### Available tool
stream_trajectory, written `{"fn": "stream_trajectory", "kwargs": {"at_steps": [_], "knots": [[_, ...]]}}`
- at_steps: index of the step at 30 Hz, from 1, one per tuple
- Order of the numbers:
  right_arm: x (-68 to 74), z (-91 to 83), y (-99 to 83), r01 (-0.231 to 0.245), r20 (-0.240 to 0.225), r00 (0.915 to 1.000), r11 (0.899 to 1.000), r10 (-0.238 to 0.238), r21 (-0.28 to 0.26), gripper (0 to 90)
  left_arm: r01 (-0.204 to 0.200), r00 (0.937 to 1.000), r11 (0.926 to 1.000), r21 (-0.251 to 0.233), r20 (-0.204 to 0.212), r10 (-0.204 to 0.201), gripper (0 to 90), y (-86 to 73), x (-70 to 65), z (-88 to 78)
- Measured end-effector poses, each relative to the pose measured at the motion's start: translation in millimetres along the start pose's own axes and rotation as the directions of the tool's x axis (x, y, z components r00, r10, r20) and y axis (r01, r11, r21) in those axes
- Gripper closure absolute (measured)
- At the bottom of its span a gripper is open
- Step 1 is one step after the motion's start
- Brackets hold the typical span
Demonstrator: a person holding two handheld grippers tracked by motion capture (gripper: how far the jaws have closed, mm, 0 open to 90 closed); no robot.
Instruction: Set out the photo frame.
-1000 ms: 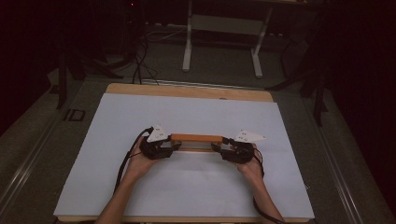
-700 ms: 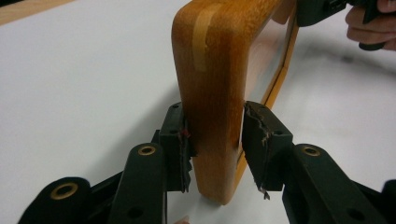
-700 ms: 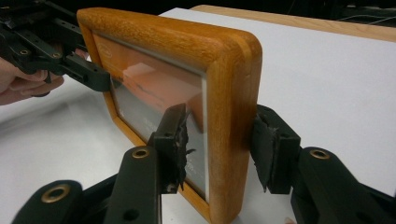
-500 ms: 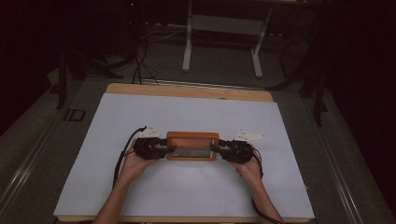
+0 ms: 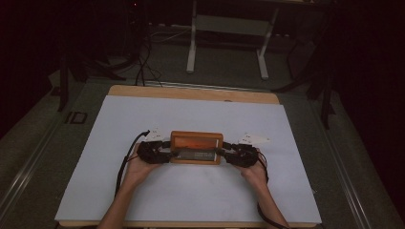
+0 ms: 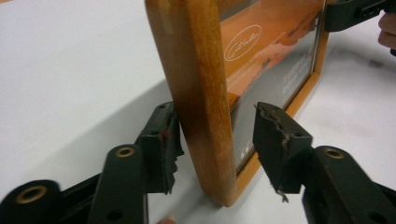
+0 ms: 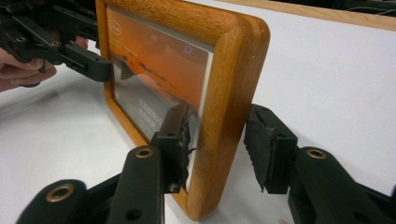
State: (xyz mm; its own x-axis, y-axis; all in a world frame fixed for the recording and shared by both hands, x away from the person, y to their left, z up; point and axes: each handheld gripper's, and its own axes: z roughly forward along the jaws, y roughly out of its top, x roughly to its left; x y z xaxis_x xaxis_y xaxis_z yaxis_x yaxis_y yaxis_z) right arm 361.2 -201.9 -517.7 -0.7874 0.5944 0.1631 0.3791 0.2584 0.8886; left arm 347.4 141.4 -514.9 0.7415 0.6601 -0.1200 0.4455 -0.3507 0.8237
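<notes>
Two grippers flank your wooden picture frame [image 5: 197, 147], standing on edge on the white table sheet [image 5: 191, 114]. Your left gripper [image 6: 217, 142] has just been opening, one pad at the frame's back, the other clear of the glass. Your right gripper [image 7: 217, 144] straddles the opposite end, its front pad at the glass, rear pad just off the wood.

Left gripper [image 6: 217, 142]: the frame [image 6: 205, 93] stands on edge between its jaws; one pad is at the wood, the other stands off the glass with a gap.
Right gripper [image 7: 217, 144]: the frame's other end blocks the way ahead; one pad is at the glass, the other is a little off the back.
Beyond the frame: bare table [image 5: 191, 114], open.
Outward of each gripper: bare sheet, free.
Near side: the hands [image 5: 136, 167] and forearms take up the room.
</notes>
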Motion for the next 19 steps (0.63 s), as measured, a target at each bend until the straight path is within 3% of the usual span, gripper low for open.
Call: {"fn": "stream_trajectory", "kwargs": {"at_steps": [10,19], "knots": [[-1.3,-7.9,2.1,0.015,0.010,0.9998,1.000,-0.015,0.001,52.0,0.006,1.0000,1.0000,-0.002,0.001,-0.006,43.6,-2.4,0.0,-10.0],[-1.0,-21.9,7.6,0.059,0.009,0.9982,0.998,-0.059,0.027,47.4,0.027,0.9981,0.9996,-0.007,-0.056,-0.027,38.6,-5.3,3.1,-26.7]]}}
